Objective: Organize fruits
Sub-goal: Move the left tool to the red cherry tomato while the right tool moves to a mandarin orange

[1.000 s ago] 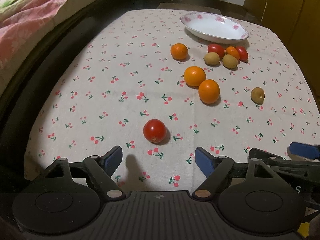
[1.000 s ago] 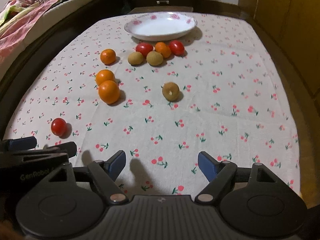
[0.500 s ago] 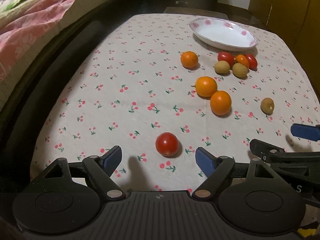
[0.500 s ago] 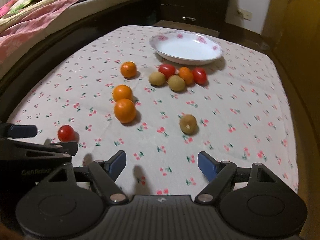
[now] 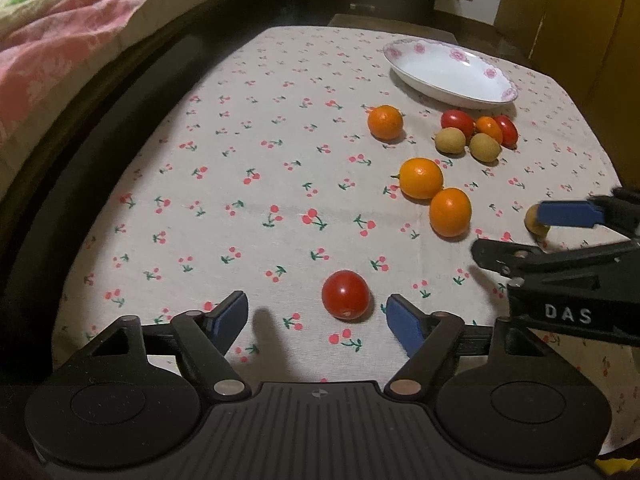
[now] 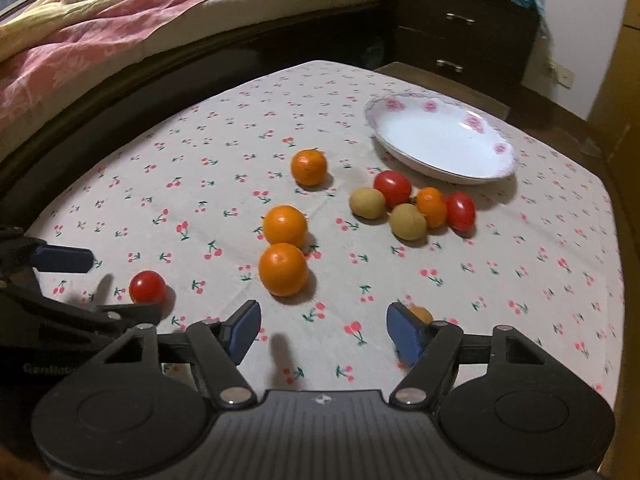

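My left gripper (image 5: 318, 316) is open, with a lone red tomato (image 5: 346, 295) just ahead, nearly between its blue fingertips. My right gripper (image 6: 322, 330) is open; a small brown fruit (image 6: 420, 314) sits against its right finger, partly hidden. It also shows in the left wrist view (image 5: 536, 222) behind the right gripper's blue finger. Three oranges (image 6: 283, 275) lie mid-table. A cluster of tomatoes and brown fruits (image 6: 414, 208) lies before the empty white floral dish (image 6: 444, 140).
The table carries a cherry-print cloth (image 5: 240, 184). A bed with pink bedding (image 6: 100, 40) runs along the left. A dark dresser (image 6: 460, 40) stands behind the table, and a yellow cabinet (image 5: 580, 20) is at the right.
Both grippers have moved forward and lower toward the table. The tomato is now nearer the left fingertips, and the small brown fruit has come up against the right gripper's right finger.
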`<state>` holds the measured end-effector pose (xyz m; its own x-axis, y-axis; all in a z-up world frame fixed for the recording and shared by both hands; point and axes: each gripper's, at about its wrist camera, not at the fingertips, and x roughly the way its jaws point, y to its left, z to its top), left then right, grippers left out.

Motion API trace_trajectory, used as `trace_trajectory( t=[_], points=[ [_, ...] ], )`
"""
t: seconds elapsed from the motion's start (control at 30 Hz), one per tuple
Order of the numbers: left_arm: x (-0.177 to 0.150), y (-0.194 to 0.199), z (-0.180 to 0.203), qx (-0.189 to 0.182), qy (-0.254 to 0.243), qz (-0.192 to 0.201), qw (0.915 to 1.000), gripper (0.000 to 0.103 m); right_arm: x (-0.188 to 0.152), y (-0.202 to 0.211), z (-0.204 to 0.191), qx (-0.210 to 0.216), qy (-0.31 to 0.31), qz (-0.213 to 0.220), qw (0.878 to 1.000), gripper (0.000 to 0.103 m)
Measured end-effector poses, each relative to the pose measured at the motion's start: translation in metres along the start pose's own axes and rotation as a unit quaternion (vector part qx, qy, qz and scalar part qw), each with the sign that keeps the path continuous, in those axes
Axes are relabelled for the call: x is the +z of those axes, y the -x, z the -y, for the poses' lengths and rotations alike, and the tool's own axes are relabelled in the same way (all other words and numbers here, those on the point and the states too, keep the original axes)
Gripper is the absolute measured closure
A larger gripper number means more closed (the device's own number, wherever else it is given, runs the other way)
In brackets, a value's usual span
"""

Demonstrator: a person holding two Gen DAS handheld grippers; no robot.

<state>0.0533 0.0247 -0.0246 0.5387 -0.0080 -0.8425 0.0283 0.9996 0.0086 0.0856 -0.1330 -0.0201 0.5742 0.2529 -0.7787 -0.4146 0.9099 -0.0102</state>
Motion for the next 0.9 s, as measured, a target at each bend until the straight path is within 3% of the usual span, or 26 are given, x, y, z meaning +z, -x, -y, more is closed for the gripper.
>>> trace_trajectory(
  t=[0.27, 0.5, 0.6, 0.9],
  points=[
    [0.002, -0.01, 0.013, 0.0, -0.036, 0.007, 0.9993, 0.027, 0.01, -0.012, 0.003, 0.036, 0.026, 0.003, 0.999, 0.038],
    [0.003, -0.019, 0.011, 0.0, -0.031, 0.004, 0.9995, 0.029, 0.016, -0.029, 0.001, 0.073, 0.027, -0.003, 0.997, 0.047],
    [0.002, -0.019, 0.013, 0.0, -0.037, 0.01, 0.9993, 0.03, 0.018, -0.038, -0.001, 0.079, 0.028, -0.01, 0.996, 0.053],
    [-0.002, -0.018, 0.02, 0.005, -0.058, 0.027, 0.9979, 0.032, 0.018, -0.042, -0.005, 0.076, 0.035, 0.0, 0.996, 0.051]
  ],
)
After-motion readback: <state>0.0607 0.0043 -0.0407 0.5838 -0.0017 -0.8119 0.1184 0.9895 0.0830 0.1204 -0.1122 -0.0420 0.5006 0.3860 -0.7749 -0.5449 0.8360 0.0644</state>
